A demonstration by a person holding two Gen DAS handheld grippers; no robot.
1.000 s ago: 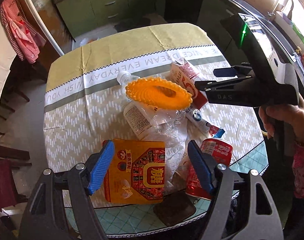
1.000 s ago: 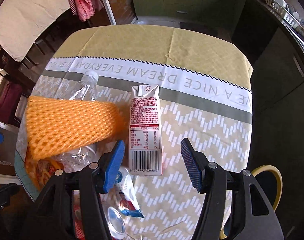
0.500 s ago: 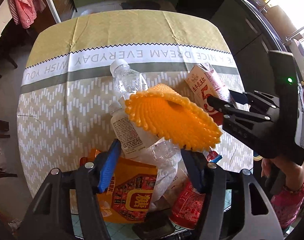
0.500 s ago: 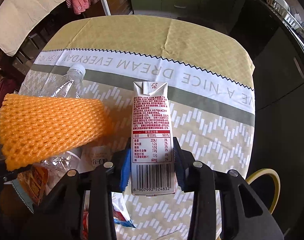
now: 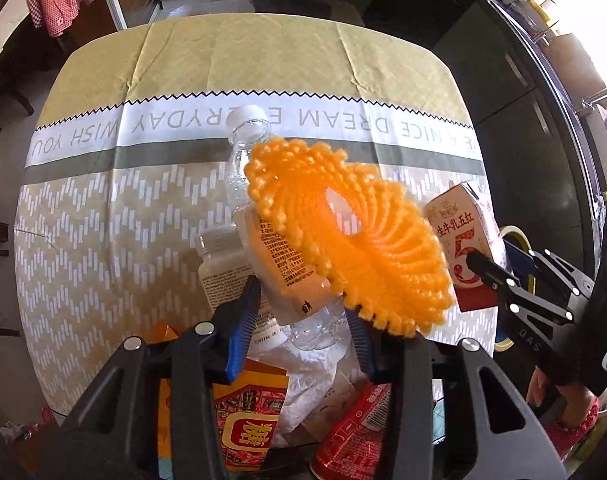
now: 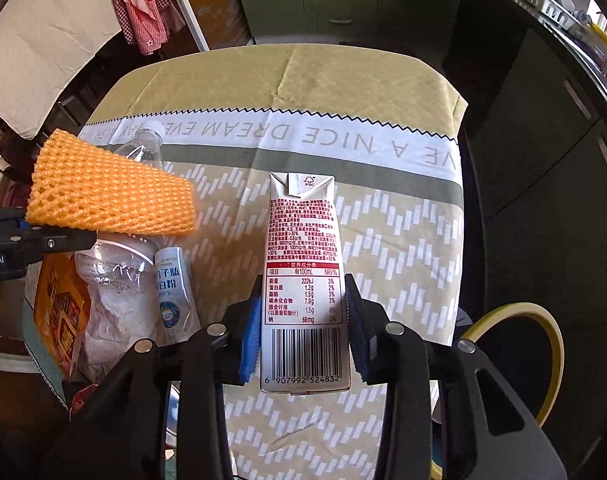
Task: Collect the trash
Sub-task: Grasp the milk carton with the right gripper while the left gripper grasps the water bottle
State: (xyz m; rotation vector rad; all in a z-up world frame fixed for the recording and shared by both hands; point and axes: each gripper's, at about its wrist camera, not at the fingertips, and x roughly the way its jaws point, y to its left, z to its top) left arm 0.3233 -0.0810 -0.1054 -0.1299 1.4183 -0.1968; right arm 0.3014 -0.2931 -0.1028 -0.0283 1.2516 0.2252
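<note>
R gripper [image 6: 303,328] clamps milk carton [image 6: 303,280] low by barcode for lifting; L gripper [image 5: 303,320] pinches orange foam net [image 5: 351,240], at carton's 9 o'clock, w/ bottle.

The left wrist camera sits just behind the left gripper [image 5: 303,320] and looks down and forward over the table [image 5: 243,60], very near the orange foam net [image 5: 351,240]. The right gripper [image 5: 479,262] shows at 3 o'clock. The right wrist camera sits just behind the right gripper [image 6: 303,320] and looks the same way, close to the milk carton [image 6: 303,280]. The left gripper [image 6: 83,238] shows at 9 o'clock. Both views share the table, net [image 6: 111,196], carton [image 5: 463,248] and clear bottle [image 5: 247,140]
</note>
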